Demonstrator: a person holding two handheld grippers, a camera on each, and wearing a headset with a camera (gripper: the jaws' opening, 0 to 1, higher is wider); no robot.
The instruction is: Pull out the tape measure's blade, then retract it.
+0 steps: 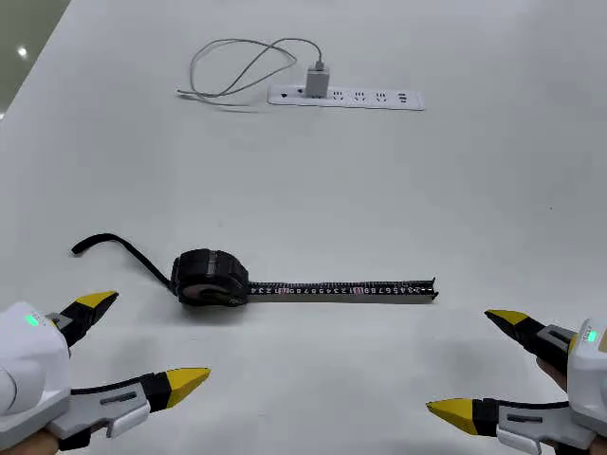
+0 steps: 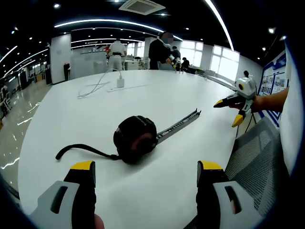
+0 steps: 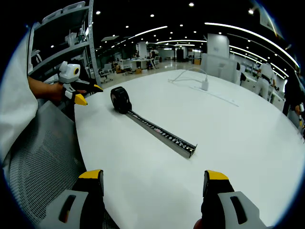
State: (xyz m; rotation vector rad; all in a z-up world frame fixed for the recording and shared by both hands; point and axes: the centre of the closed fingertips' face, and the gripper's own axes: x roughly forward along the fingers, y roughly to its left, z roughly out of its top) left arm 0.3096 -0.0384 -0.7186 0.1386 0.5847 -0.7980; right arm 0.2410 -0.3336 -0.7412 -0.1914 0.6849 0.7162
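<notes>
A black tape measure (image 1: 210, 278) lies on the white table, its blade (image 1: 341, 288) drawn out to the right and ending in a hook (image 1: 433, 285). A black wrist strap (image 1: 114, 246) trails off to its left. My left gripper (image 1: 142, 343) hovers open at the near left, short of the case (image 2: 136, 138). My right gripper (image 1: 482, 363) is open at the near right, apart from the blade's end (image 3: 188, 150). Nothing is held between either pair of fingers. Across the table, the right gripper (image 2: 232, 109) is visible from the left gripper view, and the left gripper (image 3: 85, 94) from the right one.
A white power strip (image 1: 346, 96) with a plugged charger (image 1: 317, 80) and a looped white cable (image 1: 237, 68) lies at the far side of the table. People stand beyond the table (image 2: 162, 47). A grey mesh chair (image 3: 43, 152) sits by the table's near edge.
</notes>
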